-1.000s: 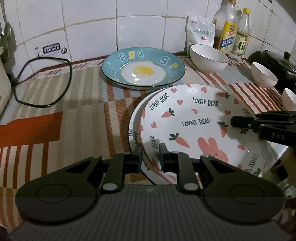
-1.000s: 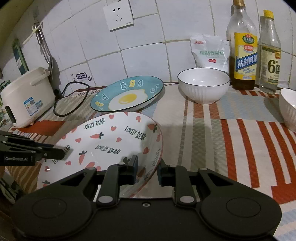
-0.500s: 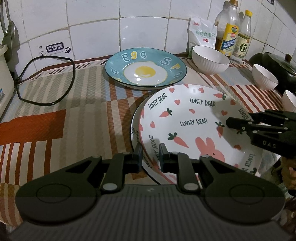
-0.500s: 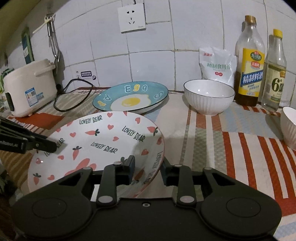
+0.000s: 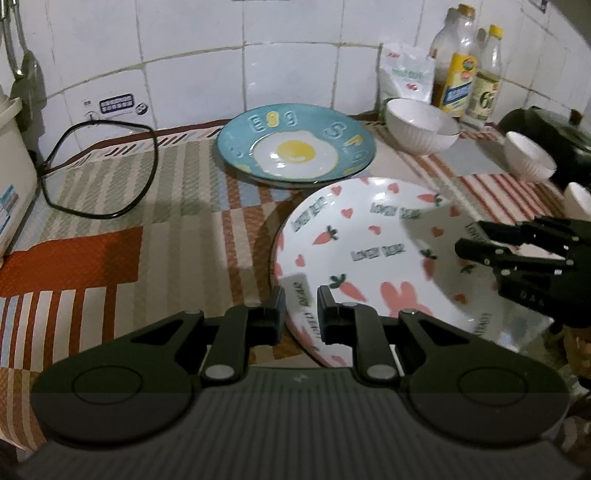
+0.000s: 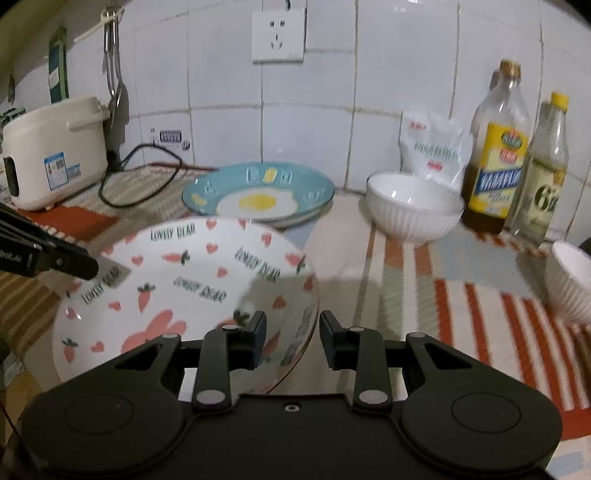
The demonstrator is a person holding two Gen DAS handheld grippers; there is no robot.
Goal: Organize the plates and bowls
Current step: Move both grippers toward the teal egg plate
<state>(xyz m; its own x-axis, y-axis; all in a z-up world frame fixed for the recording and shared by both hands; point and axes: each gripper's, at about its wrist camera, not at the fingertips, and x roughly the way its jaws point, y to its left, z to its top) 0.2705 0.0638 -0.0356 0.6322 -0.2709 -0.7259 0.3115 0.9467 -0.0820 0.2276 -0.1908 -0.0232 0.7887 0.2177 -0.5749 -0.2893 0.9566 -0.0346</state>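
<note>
Left gripper (image 5: 301, 312): its jaws are pinched on the near-left rim of the carrot plate (image 5: 373, 258); the rim runs between the two pads.
Right gripper (image 6: 291, 338): its jaws have just been opening; the plate's right rim sits in the gap, and the right-hand pad stands clear of it.
Carrot plate: white, with hearts, carrots, a pink rabbit and "LOVELY BEAR" lettering; it lies directly ahead of both grippers, which flank it on opposite sides, above the striped cloth (image 5: 110, 229).
Egg plate (image 5: 295, 147): blue, with a fried-egg print, just beyond the carrot plate toward the wall.
Large white bowl (image 6: 413, 206): beyond and to the right of the right gripper, in front of a white pouch (image 6: 432, 147) and two bottles (image 6: 496, 158).
Only in the left view: the right gripper seen from the side (image 5: 517, 258), reaching in over the plate's far rim; two smaller white bowls (image 5: 530, 157) and a dark pot (image 5: 546, 125) at the right edge.
Only in the right view: a wall socket (image 6: 279, 35) above the egg plate, the whole rice cooker (image 6: 55, 151) at far left with its black cable (image 6: 140, 173), and the left gripper's tip (image 6: 55, 258) on the plate's left rim.
</note>
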